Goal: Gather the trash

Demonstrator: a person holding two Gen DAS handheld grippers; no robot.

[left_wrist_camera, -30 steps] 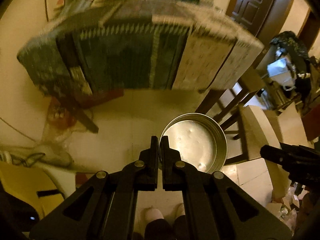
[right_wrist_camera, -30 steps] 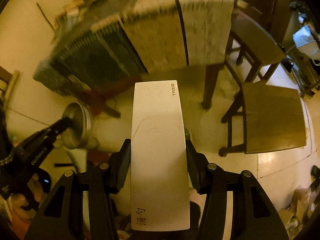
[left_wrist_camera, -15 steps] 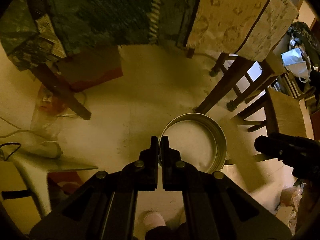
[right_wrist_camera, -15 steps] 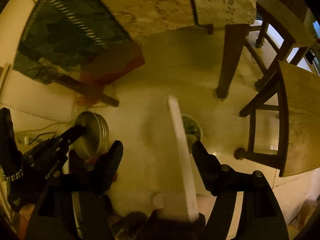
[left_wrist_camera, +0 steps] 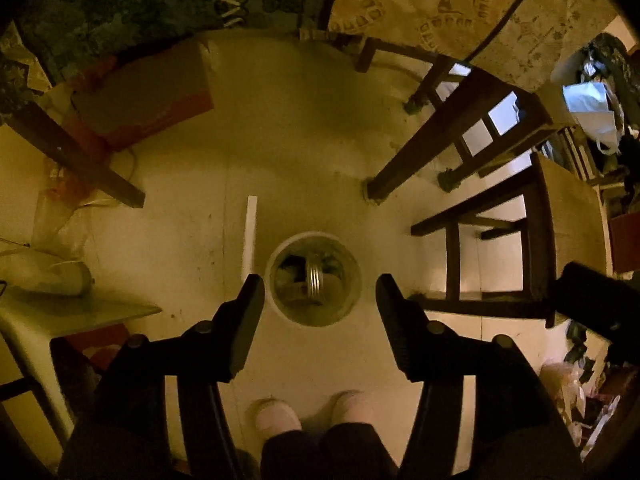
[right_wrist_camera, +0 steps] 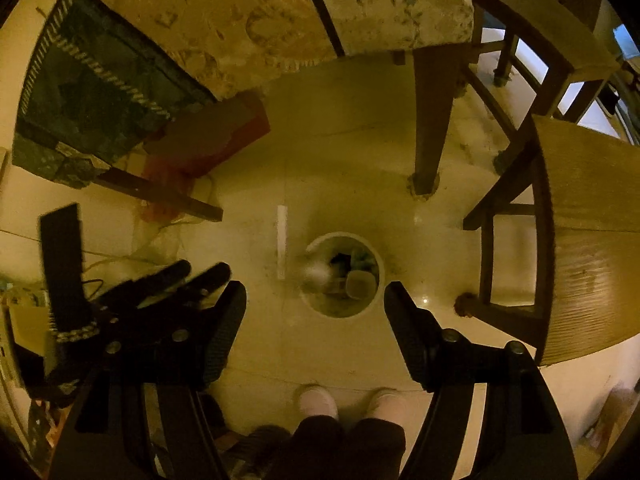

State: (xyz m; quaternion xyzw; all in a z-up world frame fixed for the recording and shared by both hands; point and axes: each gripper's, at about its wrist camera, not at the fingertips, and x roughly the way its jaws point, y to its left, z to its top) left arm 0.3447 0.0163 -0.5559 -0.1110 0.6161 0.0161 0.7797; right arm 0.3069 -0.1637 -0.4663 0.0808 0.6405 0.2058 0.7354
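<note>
Hanging over the round bin (left_wrist_camera: 316, 280), both claws gape empty: the left claw (left_wrist_camera: 320, 292) has just been opening, its tin (left_wrist_camera: 314, 280) inside; a white box (left_wrist_camera: 249, 236) lies at the bin's nine o'clock, right claw (right_wrist_camera: 314, 300) alongside.

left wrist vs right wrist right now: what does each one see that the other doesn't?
Left wrist only: the round metal tin on edge inside the bin, a white appliance at left, and a bag at far right.

Right wrist only: the left gripper from outside, and the stool's seat top.

Both: open, empty jaws over the bin, the white strip lying on the floor beside it, the person's shoes, and the table legs.
</note>
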